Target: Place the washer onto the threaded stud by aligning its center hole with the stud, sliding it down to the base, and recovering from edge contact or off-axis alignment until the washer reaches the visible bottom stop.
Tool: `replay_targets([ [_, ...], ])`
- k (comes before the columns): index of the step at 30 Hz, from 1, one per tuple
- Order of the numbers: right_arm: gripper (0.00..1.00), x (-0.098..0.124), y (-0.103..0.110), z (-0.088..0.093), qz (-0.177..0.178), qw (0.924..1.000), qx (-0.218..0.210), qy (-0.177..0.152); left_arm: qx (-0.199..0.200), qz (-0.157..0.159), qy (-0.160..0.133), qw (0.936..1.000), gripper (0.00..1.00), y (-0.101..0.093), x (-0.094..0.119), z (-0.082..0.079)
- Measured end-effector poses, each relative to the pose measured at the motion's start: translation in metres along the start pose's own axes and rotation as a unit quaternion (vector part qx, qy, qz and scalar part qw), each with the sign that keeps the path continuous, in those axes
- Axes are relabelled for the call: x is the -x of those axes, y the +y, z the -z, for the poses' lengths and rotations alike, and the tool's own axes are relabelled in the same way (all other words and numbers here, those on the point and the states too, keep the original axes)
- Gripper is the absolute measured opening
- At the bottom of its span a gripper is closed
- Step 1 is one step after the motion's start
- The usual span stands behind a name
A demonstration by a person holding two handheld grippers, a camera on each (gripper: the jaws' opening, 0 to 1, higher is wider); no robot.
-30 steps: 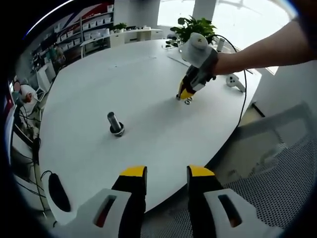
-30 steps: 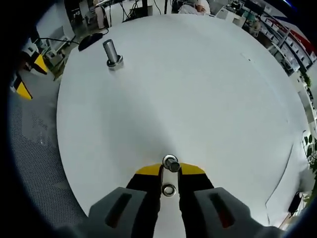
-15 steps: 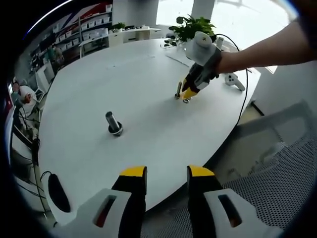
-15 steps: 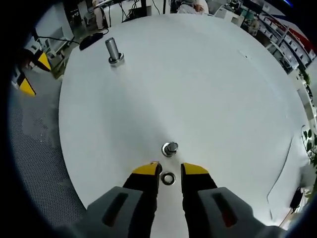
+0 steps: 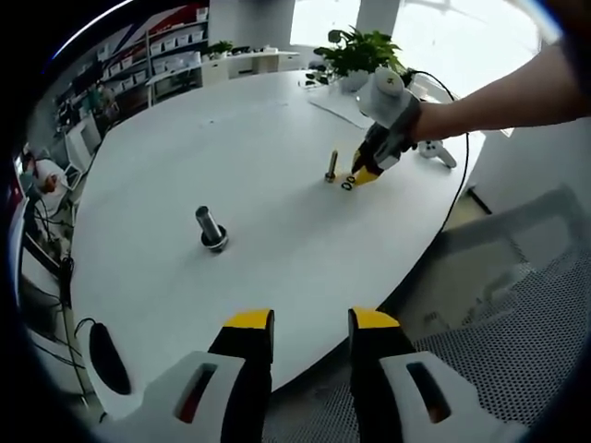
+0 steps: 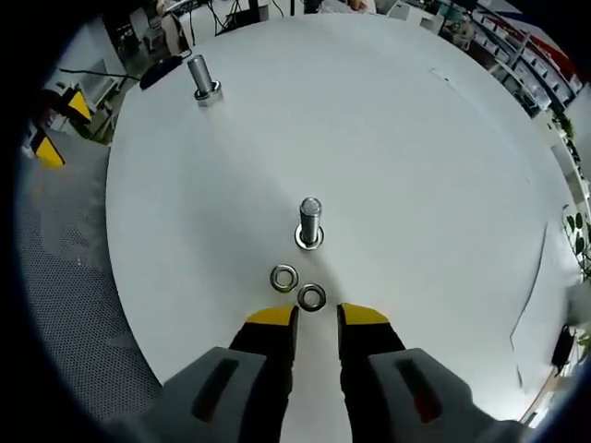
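A short threaded stud stands upright on the white round table, with a ring around its base. Two loose washers, one on the left and one on the right, lie flat between the stud and my right gripper. That gripper is open and holds nothing, just short of the nearer washer. In the left gripper view, a hand holds the right gripper beside the stud and washers. My left gripper hangs open off the table's near edge.
A taller, thicker stud stands on the table, shown again as the thick stud. A black mouse lies near the rim. A plant, a cable and a white controller sit at the far side. Mesh chairs flank the table.
My right gripper opened and drew back from the short stud. The washer that was between its jaws now lies on the table, and a second washer shows beside it. The left gripper stayed put.
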State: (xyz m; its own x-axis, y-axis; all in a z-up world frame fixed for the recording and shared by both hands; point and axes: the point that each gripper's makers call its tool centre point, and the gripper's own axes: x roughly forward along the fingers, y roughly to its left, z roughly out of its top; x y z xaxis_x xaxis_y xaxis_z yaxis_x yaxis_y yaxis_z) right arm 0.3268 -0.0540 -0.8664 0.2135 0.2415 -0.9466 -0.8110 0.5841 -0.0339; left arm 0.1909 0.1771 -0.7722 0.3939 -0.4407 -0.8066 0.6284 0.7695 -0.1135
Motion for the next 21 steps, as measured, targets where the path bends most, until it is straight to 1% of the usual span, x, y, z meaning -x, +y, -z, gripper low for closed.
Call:
replay_targets([
  [5, 0.19, -0.0005, -0.0002, -0.0002, -0.005, 0.9997, -0.022, -0.006, 0.000, 0.000, -0.001, 1.0000, 0.30, 0.0000, 0.0006, -0.0009],
  [8, 0.18, 0.0001, 0.0033, 0.0000, -0.008, 0.9999, -0.011, -0.007, 0.000, -0.001, -0.001, 1.0000, 0.30, 0.0003, 0.0004, -0.0009],
  [11, 0.18, -0.0003, 0.0019, -0.0008, -0.008, 0.9999, -0.003, -0.005, 0.000, -0.001, -0.001, 1.0000, 0.30, 0.0000, 0.0008, -0.0011],
  [15, 0.18, -0.0013, 0.0019, -0.0036, -0.012, 0.9999, -0.003, -0.001, 0.000, -0.001, -0.002, 1.0000, 0.30, 0.0006, 0.0007, -0.0013],
  [18, 0.18, -0.0017, 0.0005, -0.0041, -0.019, 0.9998, -0.011, 0.005, -0.001, -0.001, 0.000, 1.0000, 0.30, 0.0004, 0.0003, -0.0006],
  [21, 0.18, -0.0025, 0.0010, -0.0040, -0.017, 0.9997, 0.011, 0.014, -0.001, -0.002, 0.000, 1.0000, 0.30, 0.0008, 0.0004, -0.0004],
])
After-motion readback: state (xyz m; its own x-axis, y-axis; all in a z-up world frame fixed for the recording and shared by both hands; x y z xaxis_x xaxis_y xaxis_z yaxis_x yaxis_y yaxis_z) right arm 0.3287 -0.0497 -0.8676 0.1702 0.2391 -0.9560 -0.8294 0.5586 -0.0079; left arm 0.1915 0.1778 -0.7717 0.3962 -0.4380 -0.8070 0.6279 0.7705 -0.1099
